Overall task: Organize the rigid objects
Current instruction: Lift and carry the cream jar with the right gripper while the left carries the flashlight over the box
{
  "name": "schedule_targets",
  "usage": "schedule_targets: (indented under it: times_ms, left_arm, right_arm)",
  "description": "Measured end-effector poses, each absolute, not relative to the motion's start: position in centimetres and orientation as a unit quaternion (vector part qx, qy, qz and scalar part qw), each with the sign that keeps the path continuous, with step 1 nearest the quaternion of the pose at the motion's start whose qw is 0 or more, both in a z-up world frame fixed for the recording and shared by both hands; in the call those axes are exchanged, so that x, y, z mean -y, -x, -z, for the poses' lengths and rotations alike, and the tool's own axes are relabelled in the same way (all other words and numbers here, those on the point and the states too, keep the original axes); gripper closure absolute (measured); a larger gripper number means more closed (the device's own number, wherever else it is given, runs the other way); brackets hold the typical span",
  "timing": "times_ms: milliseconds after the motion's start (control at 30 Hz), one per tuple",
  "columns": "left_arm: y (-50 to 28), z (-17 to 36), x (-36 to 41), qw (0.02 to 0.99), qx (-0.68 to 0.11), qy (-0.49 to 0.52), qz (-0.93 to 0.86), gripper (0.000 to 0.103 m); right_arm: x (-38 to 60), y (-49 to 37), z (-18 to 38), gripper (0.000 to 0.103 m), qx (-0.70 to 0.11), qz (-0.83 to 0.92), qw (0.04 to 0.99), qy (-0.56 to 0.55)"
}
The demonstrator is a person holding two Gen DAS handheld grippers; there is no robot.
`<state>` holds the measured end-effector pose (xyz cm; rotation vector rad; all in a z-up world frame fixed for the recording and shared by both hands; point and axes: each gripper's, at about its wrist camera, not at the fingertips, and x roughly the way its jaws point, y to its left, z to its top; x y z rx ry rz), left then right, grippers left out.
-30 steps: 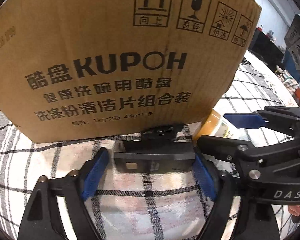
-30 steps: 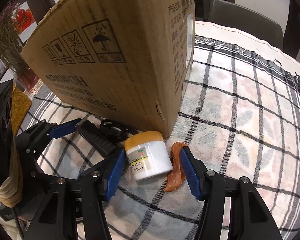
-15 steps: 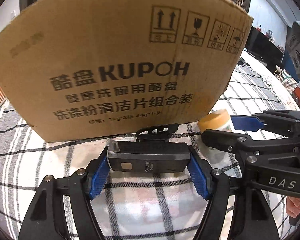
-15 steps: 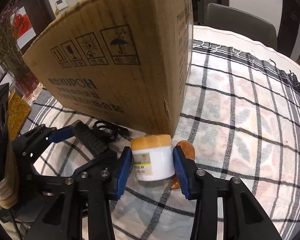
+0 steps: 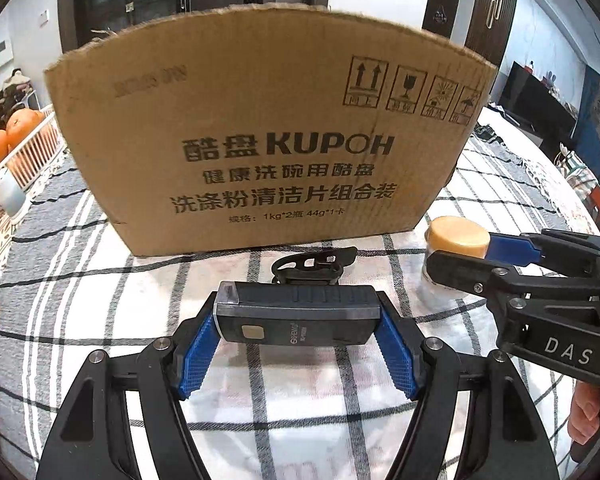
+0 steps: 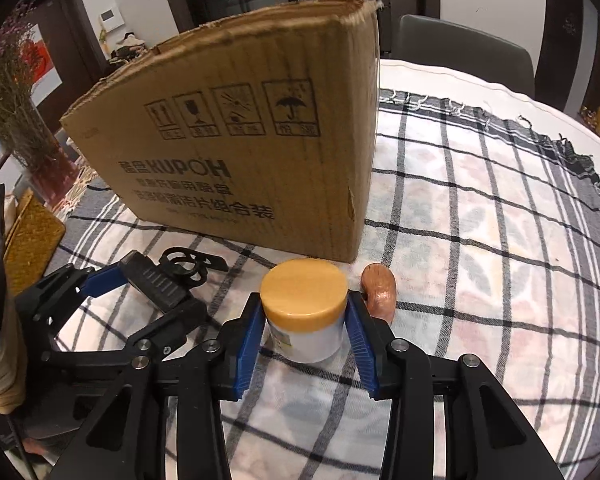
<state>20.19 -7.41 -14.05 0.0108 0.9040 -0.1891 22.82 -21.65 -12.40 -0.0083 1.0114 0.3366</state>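
The tall brown cardboard box (image 5: 268,148) printed KUPOH stands on the checked grey-and-white cloth (image 5: 100,304) over the counter, its near wall closing off the far side for both grippers. The left gripper (image 5: 298,344) has its blue-padded fingers (image 5: 198,354) pinching the ends of a flat black rectangular device (image 5: 296,320), which sits crosswise between them, near the box wall. A black plastic bracket with loops (image 5: 312,266) shows just beyond the device, between it and the box foot. To the right, the right gripper (image 6: 302,344) has its fingers (image 6: 246,344) pressed on the sides of a white round jar with a yellow lid (image 6: 304,312), close to the box's right corner.

The right wrist view alone shows a small reddish-brown rounded object (image 6: 380,292) on the cloth just right of the jar, partly behind the right finger, and wide bare cloth stretching right and far to the fringed edge, with a grey chair back (image 6: 464,52) beyond. The left wrist view alone shows a white slatted basket of oranges (image 5: 16,148) at the far left and part of a hand (image 5: 592,412) at the right gripper's handle.
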Motion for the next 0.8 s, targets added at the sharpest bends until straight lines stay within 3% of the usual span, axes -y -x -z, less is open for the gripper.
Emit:
schedule_targets:
  times_ms: [800]
  left_arm:
    - [-16.9,4.3,3.1,0.94,-0.332,0.007,0.085,0.031]
  right_arm:
    - [19.3,-18.5,4.2,0.061,-0.414,-0.124,0.902,0.0]
